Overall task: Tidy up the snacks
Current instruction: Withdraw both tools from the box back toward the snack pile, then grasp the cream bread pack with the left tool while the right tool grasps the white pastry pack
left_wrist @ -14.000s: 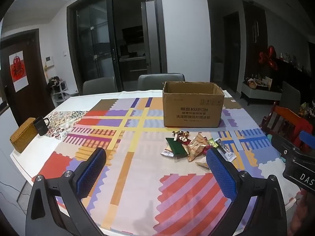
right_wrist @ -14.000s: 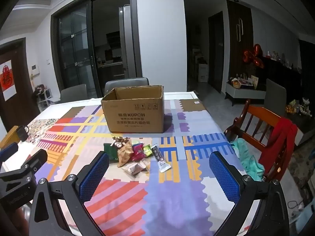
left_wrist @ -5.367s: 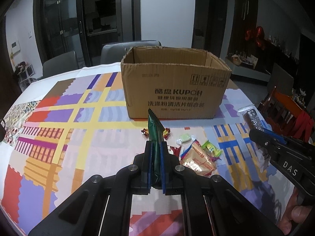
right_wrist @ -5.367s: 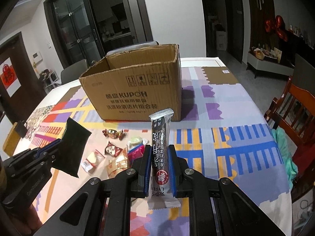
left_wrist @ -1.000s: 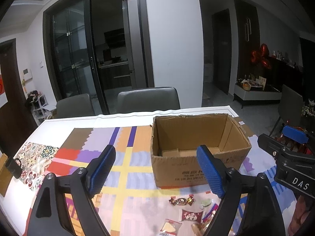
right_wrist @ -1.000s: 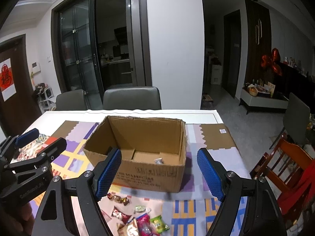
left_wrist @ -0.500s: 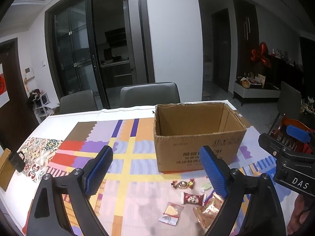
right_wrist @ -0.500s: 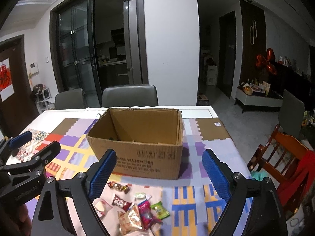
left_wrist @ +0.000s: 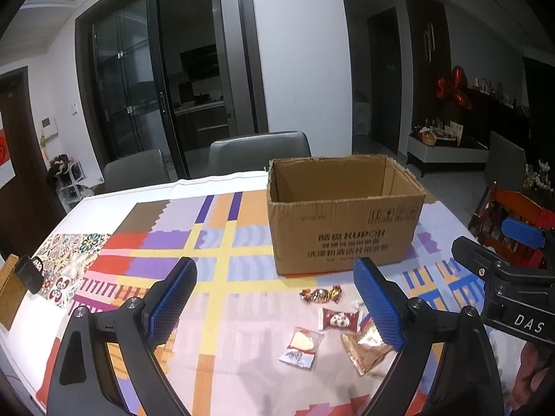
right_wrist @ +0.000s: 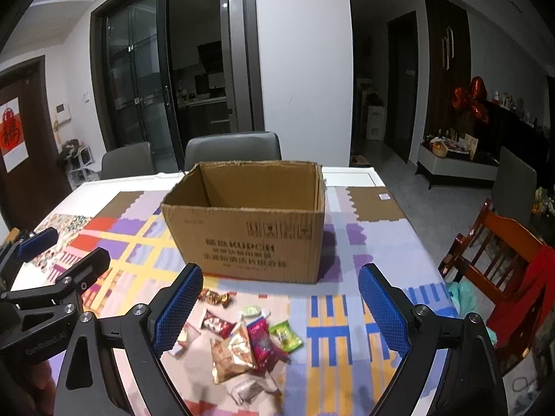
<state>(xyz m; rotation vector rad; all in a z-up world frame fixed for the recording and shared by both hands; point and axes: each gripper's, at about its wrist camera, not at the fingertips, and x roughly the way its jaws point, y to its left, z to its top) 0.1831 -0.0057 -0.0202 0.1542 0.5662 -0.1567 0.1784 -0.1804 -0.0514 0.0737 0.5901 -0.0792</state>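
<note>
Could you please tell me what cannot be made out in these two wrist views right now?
- Floor of the cardboard box: hidden by its front wall in both views.
- Snack pile: partly hidden behind the right tool in the right view.
- Box lettering: too blurred to read in the left view.

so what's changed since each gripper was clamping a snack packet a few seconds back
Both packets are gone from the jaws: the left gripper and right gripper are open and empty, drawn back above the loose snack pile. The brown cardboard box stays put.
</note>
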